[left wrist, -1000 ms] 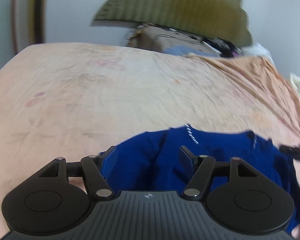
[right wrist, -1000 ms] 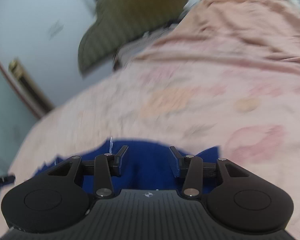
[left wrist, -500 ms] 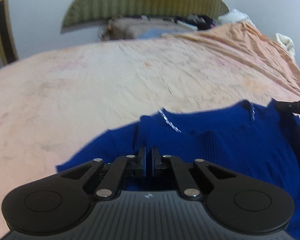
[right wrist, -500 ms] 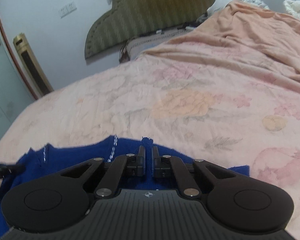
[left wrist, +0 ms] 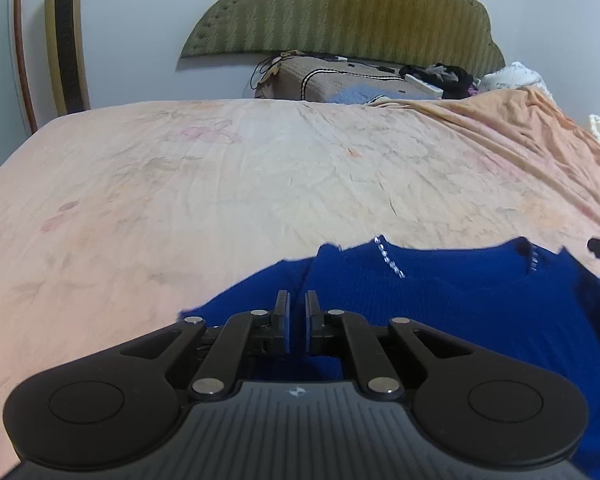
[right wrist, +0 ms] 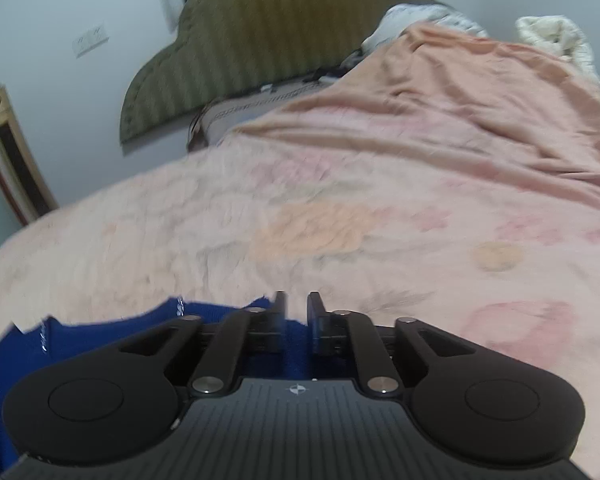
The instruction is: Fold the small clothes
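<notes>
At the lower centre, the left tool [left wrist: 296,312] and the right tool [right wrist: 296,312] each pinch the blue sweater [left wrist: 460,300], fingers narrowly parted. Beyond it spreads the peach bedsheet [left wrist: 260,168], with the green headboard [left wrist: 340,12] at the upper frame.

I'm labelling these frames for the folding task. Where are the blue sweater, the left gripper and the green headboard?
blue sweater [left wrist: 460,300]: left wrist view, on its knit front.
left gripper [left wrist: 297,322]: left wrist view, midway between its fingertips.
green headboard [left wrist: 340,8]: left wrist view, on its padded centre.
</notes>
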### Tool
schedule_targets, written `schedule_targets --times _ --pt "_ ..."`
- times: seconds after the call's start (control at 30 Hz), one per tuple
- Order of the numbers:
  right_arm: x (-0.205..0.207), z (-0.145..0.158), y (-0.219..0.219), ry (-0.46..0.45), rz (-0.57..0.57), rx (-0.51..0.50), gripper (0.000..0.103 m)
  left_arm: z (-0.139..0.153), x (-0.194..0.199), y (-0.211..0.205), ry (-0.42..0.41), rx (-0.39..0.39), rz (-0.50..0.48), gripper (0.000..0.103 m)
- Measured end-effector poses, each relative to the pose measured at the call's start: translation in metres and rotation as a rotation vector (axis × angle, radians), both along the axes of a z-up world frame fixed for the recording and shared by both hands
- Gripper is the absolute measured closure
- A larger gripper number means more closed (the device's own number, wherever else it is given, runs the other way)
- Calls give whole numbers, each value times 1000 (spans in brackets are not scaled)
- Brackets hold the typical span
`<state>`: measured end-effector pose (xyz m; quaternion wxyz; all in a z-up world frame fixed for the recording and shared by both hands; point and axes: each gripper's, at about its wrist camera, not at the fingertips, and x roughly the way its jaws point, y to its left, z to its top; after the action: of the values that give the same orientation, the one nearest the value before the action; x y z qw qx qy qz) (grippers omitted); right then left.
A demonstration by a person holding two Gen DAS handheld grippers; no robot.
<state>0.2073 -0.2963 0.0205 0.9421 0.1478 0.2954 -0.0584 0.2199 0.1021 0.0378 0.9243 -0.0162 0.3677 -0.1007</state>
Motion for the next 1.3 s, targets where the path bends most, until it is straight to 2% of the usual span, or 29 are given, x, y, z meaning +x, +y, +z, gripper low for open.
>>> schedule_targets --times 0.07,0.13,0.2,0.3,0.4,0.5,0.67,0.7,0.73,0.77,0.8,0.83,0.9,1.0,1.1,1.13,1.23,1.3 --pt "-19 15 -1 -41 -2 6 62 6 -19 10 -3 -13 -14 94" --pt "-41 27 0 -71 3 -10 57 9 -41 24 1 -44 -35 92" --pt "-65 33 0 -74 17 -3 51 6 -63 38 25 -90 -48 82" --pt "-103 31 1 -64 35 23 43 -1 -99 56 44 -148 -86 67" --pt "-142 19 1 -42 22 39 41 -4 -126 58 38 -166 -127 60" --pt "-180 4 -3 -20 -30 66 40 -10 -145 51 46 -199 -174 58" --pt "-219 -21 -6 47 -50 123 37 -26 -158 34 58 -152 -196 59" --pt "-222 -24 -4 46 -41 132 35 -28 -158 32 65 -166 -201 63" --pt "-225 -25 -1 39 -30 132 35 -29 -158 30 68 -176 -207 72" --pt "-225 -25 2 36 -6 130 49 -30 -157 27 73 -167 -213 96" --pt "-225 -24 4 35 6 128 83 -30 -157 25 84 -154 -214 97" --pt "-223 -23 5 41 -2 124 96 -30 -156 25 92 -146 -206 97" --pt "-223 -20 4 29 -39 134 94 -23 -160 30 80 -122 -197 99" --pt "-234 -3 3 -32 -76 104 94 -1 -177 46 7 -36 -184 99" --pt "-243 13 0 -60 -70 94 94 14 -190 59 -25 21 -220 102" --pt "-244 13 1 -54 -66 86 94 11 -192 58 -21 62 -238 102" --pt "-237 1 0 7 -61 68 94 -13 -188 50 70 141 -271 102" --pt "-231 -11 -2 65 -49 84 89 -22 -186 50 115 175 -283 101"
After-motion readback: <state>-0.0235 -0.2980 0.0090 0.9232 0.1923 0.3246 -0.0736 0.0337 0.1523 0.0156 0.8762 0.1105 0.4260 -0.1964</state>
